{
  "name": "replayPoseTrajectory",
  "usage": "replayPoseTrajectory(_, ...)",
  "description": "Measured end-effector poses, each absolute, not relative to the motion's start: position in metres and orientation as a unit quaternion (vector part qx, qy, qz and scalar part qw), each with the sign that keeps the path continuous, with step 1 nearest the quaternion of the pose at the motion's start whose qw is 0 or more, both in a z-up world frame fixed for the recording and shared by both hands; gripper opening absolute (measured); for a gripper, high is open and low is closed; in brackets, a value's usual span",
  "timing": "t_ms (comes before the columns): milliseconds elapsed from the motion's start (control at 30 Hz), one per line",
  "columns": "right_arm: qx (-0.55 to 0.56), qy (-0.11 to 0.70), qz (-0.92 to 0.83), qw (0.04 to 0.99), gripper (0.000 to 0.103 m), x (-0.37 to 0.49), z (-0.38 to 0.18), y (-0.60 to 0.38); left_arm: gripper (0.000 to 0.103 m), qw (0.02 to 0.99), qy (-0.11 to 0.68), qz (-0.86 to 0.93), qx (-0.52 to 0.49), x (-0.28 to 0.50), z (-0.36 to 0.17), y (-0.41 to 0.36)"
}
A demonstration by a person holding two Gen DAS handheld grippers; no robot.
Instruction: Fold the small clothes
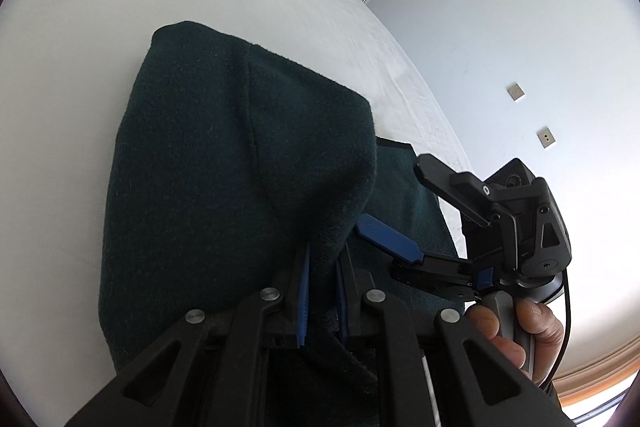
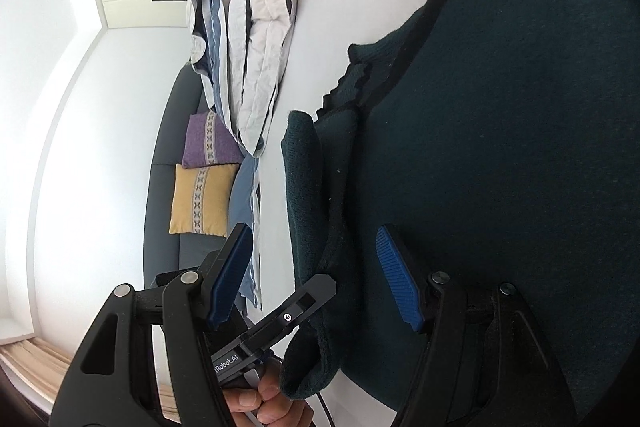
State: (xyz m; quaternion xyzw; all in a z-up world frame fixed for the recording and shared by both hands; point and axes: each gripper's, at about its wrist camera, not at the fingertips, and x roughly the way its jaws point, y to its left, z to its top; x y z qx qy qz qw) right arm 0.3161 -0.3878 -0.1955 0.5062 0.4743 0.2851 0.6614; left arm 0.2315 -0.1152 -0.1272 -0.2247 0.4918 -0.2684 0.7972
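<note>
Here, on the left side, your left gripper (image 1: 322, 291) is pinched tight on a fold of the dark green top (image 1: 240, 167), so you can lift that edge and carry it over. The top lies on the white bed (image 1: 80, 67), with part of it hanging from your grip. To the right, your right gripper (image 2: 316, 279) stands wide and holds nothing; its pads sit on either side of the cloth edge, probably ready to grab it. Far off lies a folded quilt (image 2: 256, 39).
</note>
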Motion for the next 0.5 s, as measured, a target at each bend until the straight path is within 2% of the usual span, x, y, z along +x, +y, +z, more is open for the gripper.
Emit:
replayPoseTrajectory(67, 0.496, 0.487, 0.296, 0.655, 0.064, 0.323, -0.193, -0.37, 0.016, 0.794, 0.495, -0.271, -0.226, 0.232, -0.129, -0.113)
replayPoseTrajectory(100, 0.49, 0.497, 0.299, 0.651, 0.064, 0.327, -0.193, -0.362, 0.022, 0.79, 0.498, -0.275, -0.23, 0.232, -0.13, -0.113)
replayPoseTrajectory(233, 0.468, 0.526, 0.291, 0.647, 0.064, 0.339, -0.197, -0.345, 0.054, 0.787, 0.483, -0.298, -0.243, 0.219, -0.117, -0.107)
replayPoseTrajectory(300, 0.461, 0.528, 0.294, 0.651, 0.064, 0.34, -0.195, -0.342, 0.061, 0.792, 0.464, -0.311, -0.245, 0.206, -0.106, -0.098)
replayPoseTrajectory(400, 0.442, 0.531, 0.297, 0.659, 0.061, 0.339, -0.193, -0.339, 0.062, 0.801, 0.439, -0.321, -0.251, 0.184, -0.095, -0.074)
replayPoseTrajectory(500, 0.428, 0.543, 0.293, 0.661, 0.052, 0.337, -0.192, -0.332, 0.062, 0.811, 0.429, -0.304, -0.255, 0.17, -0.096, -0.049)
